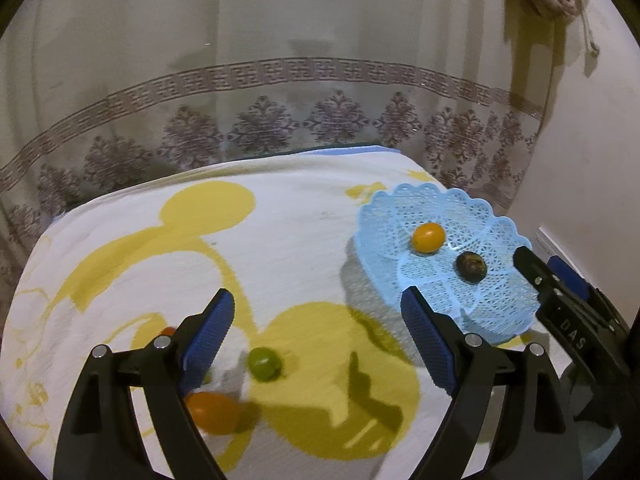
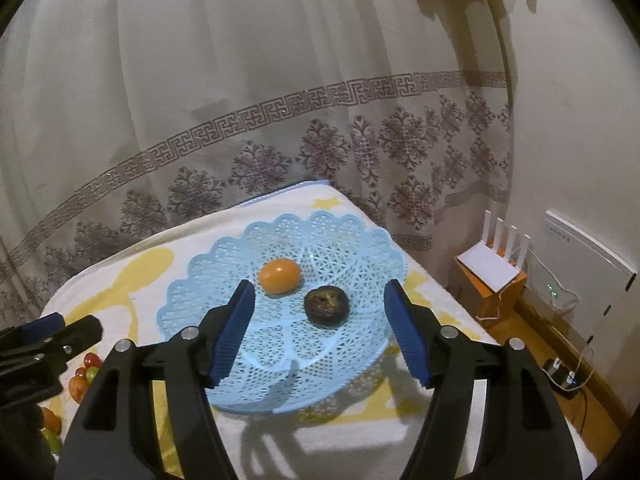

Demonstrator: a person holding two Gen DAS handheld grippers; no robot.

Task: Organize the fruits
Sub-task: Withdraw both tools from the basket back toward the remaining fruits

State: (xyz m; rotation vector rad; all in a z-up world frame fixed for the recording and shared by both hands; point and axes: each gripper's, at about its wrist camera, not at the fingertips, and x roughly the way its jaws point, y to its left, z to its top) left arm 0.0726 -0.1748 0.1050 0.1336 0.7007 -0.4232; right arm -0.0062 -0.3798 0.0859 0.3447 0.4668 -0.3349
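Note:
A light blue lattice basket (image 2: 224, 268) (image 1: 492, 304) sits on a white and yellow cloth. It holds an orange fruit (image 2: 279, 275) (image 1: 428, 237) and a dark brown fruit (image 2: 326, 303) (image 1: 472, 266). My right gripper (image 2: 320, 316) is open and empty above the basket's near side. My left gripper (image 1: 316, 328) is open and empty above the cloth. A green fruit (image 1: 264, 363) lies between its fingers, an orange-red fruit (image 1: 212, 412) by the left finger. More small red, green and orange fruits (image 2: 86, 372) lie at the right wrist view's lower left.
The cloth-covered surface (image 1: 300, 216) ends at a patterned curtain (image 1: 280, 80) behind. To the right, on the floor, stand a white router on an orange box (image 2: 492, 268) and cables (image 2: 564, 376). The right gripper shows at the left wrist view's right edge (image 1: 560, 292).

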